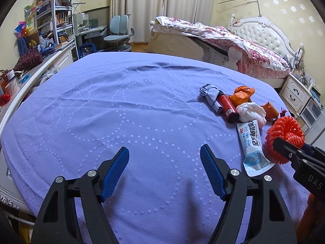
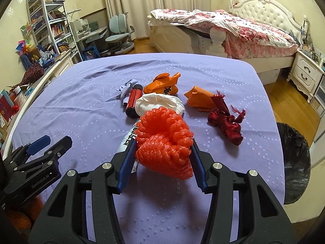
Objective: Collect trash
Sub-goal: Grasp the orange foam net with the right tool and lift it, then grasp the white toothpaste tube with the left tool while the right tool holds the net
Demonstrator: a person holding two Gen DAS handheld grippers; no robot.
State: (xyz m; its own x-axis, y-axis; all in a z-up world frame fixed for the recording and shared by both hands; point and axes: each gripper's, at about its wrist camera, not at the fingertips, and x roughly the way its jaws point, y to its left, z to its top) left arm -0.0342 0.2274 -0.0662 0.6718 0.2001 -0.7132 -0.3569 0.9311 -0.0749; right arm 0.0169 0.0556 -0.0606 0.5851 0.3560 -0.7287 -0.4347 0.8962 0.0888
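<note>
Bedroom with cream curtains, bookshelf at left, pink-quilted bed (image 2: pixel 243 26) behind. Nearer, a purple-covered table (image 2: pixel 85 109) filling both views. Off its right edge, a black-lined bin (image 2: pixel 294 158) on the wood floor. Toward the table's right side, a loose heap of trash: red foam net (image 2: pixel 164 140) nearest, white tissue wad (image 2: pixel 160 103) touching it behind, two orange wrappers (image 2: pixel 162 85) farther back, dark red ribbon (image 2: pixel 225 124) apart to the right, red can (image 2: pixel 133 101) beside crumpled grey paper (image 2: pixel 127 90), white sachet (image 1: pixel 250 142) half under the net. Right gripper (image 2: pixel 162 152) part closed, blue pads pressed against both sides of the net, net bulging above them. Left gripper (image 1: pixel 164 152) wide open over bare cloth, holding nothing, well left of the heap.
</note>
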